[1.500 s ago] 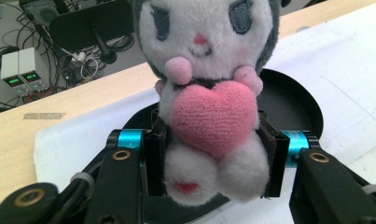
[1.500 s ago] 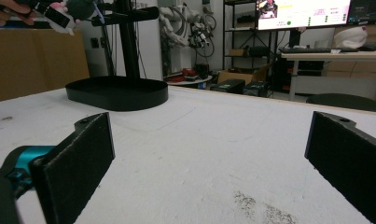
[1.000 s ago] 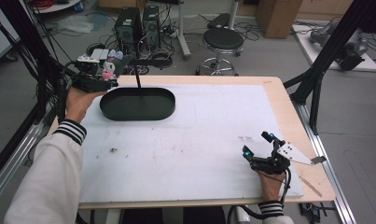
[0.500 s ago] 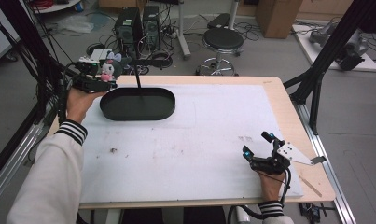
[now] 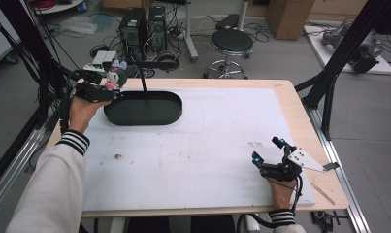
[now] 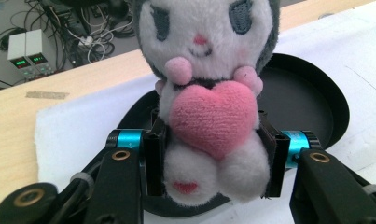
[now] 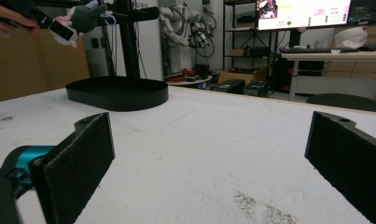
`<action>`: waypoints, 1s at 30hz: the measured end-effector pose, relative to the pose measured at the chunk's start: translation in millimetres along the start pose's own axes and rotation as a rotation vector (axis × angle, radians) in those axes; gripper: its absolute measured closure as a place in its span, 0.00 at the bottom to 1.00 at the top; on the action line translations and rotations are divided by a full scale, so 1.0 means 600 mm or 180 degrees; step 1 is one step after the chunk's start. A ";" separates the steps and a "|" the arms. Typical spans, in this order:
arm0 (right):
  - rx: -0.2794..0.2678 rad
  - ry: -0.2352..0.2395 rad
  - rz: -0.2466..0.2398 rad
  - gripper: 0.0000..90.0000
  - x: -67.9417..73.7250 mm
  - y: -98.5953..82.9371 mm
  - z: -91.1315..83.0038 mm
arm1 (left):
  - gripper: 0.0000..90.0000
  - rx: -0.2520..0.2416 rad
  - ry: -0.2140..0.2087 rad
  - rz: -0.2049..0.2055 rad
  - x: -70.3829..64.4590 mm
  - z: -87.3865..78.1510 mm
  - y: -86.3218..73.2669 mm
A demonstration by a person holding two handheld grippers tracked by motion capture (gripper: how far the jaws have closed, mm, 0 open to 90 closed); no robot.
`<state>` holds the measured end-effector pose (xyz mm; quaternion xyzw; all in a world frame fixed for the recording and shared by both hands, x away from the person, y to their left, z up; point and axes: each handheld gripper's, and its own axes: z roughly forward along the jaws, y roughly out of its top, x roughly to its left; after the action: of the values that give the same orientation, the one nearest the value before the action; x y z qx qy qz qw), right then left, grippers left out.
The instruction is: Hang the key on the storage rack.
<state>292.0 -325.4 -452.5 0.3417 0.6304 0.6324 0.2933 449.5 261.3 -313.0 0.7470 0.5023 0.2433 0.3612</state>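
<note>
The plush [image 6: 209, 100], a grey-and-white doll hugging a pink heart, is pinched at its lower body between the jaws of the left gripper [image 6: 212, 161], one black pad pressed into each side. In the high view the left gripper [image 5: 98, 90] is held up at the far left corner of the table, with the plush [image 5: 113, 77] just over the left end of the tray [image 5: 143, 108]. The left hand [image 5: 80, 109] wraps the gripper from the near side, a striped cuff at the wrist.

The tray is a black oval dish on the white mat [image 5: 203, 145], and a thin black post [image 5: 143, 80] rises from its far side. In the left gripper view the tray [image 6: 311, 100] lies behind and below the plush.

The right gripper [image 5: 271, 158] rests on the mat at the near right of the table, well apart from the tray, its jaws spread wide with bare mat between them. In the right gripper view the two black pads stand far apart, and the tray [image 7: 118, 93] and plush [image 7: 80, 18] show in the distance at the left. The wooden table [image 5: 304, 126] edge borders the mat at the right.
</note>
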 end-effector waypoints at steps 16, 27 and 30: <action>-0.0003 -0.0005 -0.0011 0.00 0.000 0.000 0.000 | 0.61 0.0105 0.0031 -0.0003 0.004 0.004 -0.023; 0.0004 -0.0007 -0.0007 0.00 0.000 0.000 0.000 | 0.61 0.0191 0.0049 0.0016 0.003 0.022 -0.032; 0.0005 -0.0008 0.0002 0.00 0.000 0.000 0.000 | 0.61 0.0222 0.0062 0.0016 0.001 0.029 -0.033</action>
<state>291.8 -325.2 -452.5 0.3429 0.6304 0.6315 0.2936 451.1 261.6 -339.0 0.7580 0.5121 0.2339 0.3295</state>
